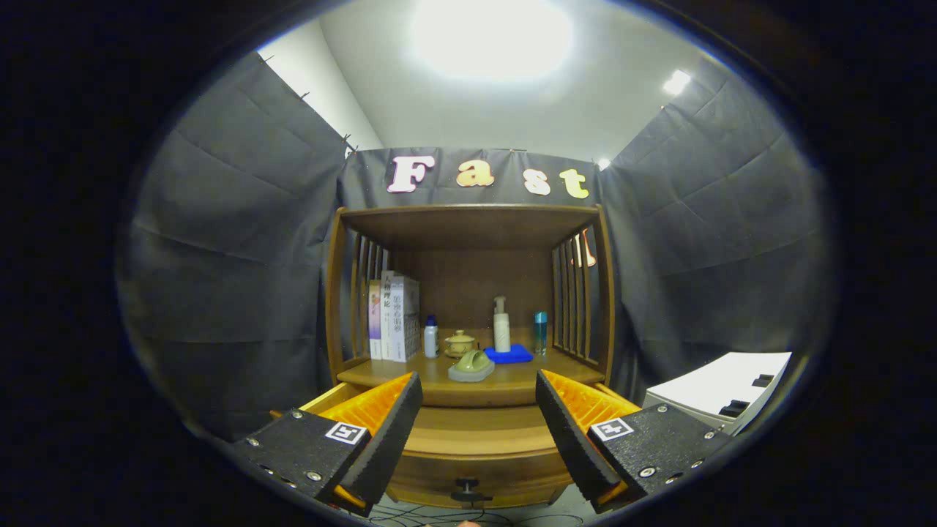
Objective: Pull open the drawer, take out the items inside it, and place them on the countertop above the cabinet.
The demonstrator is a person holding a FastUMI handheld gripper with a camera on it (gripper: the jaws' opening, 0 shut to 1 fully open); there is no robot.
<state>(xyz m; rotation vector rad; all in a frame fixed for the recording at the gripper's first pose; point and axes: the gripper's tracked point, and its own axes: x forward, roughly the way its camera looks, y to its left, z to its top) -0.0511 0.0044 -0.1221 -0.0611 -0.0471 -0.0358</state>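
Drawer (479, 446) (pulled open) sits between the gripper's (479, 439) spread fingers.

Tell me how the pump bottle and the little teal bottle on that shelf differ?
The pump bottle is white and taller, topped by a pump head; the teal bottle is shorter, slimmer and straight-sided. The pump bottle stands at the back edge of a blue cloth, the teal bottle on bare wood beside it. Both stand upright on the countertop, well beyond the open gripper.
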